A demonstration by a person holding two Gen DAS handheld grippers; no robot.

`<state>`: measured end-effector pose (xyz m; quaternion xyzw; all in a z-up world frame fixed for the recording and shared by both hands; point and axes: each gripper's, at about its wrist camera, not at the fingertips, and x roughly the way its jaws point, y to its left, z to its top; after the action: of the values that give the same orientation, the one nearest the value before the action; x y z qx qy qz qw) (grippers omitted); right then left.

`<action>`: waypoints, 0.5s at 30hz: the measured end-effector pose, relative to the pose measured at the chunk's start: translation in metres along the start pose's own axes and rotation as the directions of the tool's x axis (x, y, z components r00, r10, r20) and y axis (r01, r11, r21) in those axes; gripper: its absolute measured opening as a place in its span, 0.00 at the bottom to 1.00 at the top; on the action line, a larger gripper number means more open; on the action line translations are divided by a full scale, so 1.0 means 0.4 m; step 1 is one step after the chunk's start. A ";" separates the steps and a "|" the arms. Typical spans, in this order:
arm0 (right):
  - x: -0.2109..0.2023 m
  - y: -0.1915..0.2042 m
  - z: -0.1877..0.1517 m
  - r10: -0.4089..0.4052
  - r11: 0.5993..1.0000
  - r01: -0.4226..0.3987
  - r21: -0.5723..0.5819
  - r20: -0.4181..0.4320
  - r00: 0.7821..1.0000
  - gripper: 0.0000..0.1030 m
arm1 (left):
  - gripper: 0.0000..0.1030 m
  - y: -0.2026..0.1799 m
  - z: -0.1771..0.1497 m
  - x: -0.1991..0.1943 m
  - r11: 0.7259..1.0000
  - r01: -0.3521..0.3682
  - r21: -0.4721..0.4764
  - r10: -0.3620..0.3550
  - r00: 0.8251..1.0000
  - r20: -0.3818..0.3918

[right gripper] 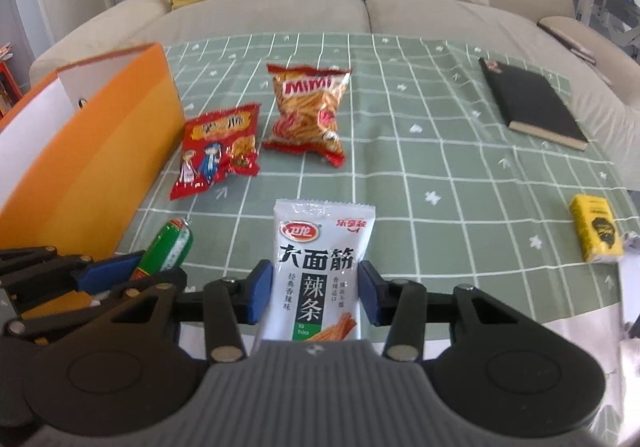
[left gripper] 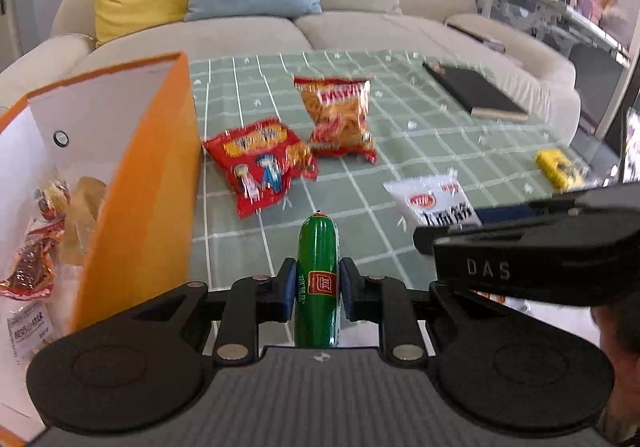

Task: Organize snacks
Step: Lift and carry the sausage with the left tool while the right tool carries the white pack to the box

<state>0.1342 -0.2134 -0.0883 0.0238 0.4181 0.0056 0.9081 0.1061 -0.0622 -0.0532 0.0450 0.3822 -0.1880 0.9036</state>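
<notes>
My left gripper [left gripper: 318, 289] is shut on a green sausage stick [left gripper: 318, 279] and holds it above the table's near edge, beside the orange box [left gripper: 136, 183]. The sausage also shows in the right wrist view [right gripper: 168, 249]. My right gripper [right gripper: 316, 293] is shut on a white spicy-strip packet [right gripper: 320, 271], also seen in the left wrist view [left gripper: 436, 201]. A red cartoon snack bag [right gripper: 218, 149] and a red-and-orange MIMI snack bag [right gripper: 308, 111] lie on the green checked tablecloth [right gripper: 440, 167].
The orange box [right gripper: 92, 151] stands open at the left with several wrapped snacks [left gripper: 36, 247] inside. A black notebook [right gripper: 534, 107] lies at the far right, a yellow tissue pack [right gripper: 596, 233] at the right edge. A beige sofa [right gripper: 320, 11] with cushions stands behind.
</notes>
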 end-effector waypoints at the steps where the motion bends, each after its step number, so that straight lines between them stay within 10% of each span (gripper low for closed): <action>1: -0.010 -0.002 0.002 0.000 1.000 0.000 0.002 0.006 1.000 0.43 | 0.24 0.001 0.007 -0.013 1.000 0.003 -0.010 -0.003 1.000 0.013; 15: -0.150 0.083 0.093 0.143 0.990 -0.140 -0.031 0.163 0.976 0.42 | 0.24 0.126 0.120 -0.169 0.987 -0.014 -0.160 0.033 0.993 0.114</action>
<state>0.1237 -0.1836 -0.0169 0.0452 0.3388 0.0721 0.9370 0.1140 -0.0057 0.0252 -0.0337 0.3424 -0.1485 0.9271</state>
